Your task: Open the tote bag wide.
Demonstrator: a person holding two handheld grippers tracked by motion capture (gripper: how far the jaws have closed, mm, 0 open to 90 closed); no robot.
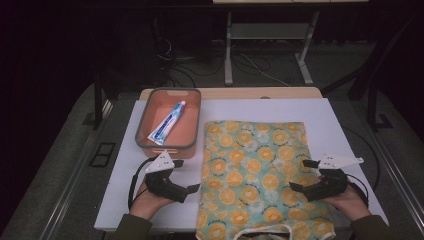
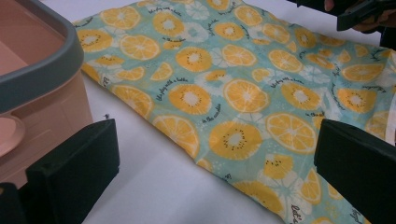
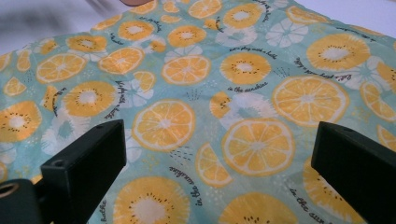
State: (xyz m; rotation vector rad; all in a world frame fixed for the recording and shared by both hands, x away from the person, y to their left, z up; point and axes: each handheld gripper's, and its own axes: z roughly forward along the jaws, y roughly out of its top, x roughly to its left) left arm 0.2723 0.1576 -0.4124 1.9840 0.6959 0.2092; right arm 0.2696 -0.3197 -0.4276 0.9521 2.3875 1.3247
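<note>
Lab: cabled floor (image 1: 200, 65), dark surroundings

Black grippers (image 1: 187, 172) — grey three-cornered plates, dark-olive sleeves.

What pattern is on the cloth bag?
Orange citrus slices on pale teal cloth bag, with small black script; clearest in the right gripper view.

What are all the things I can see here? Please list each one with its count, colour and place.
fabric bag: one, teal with orange slices, flat on the board's middle.
bin: one, peach with grey rim, left of the bag.
toothpaste tube: one, white and blue, inside the bin.
board: one, white, on the table.
left gripper: one, black, open, beside the bag's left edge.
right gripper: one, black, open, over the bag's right part.
</note>
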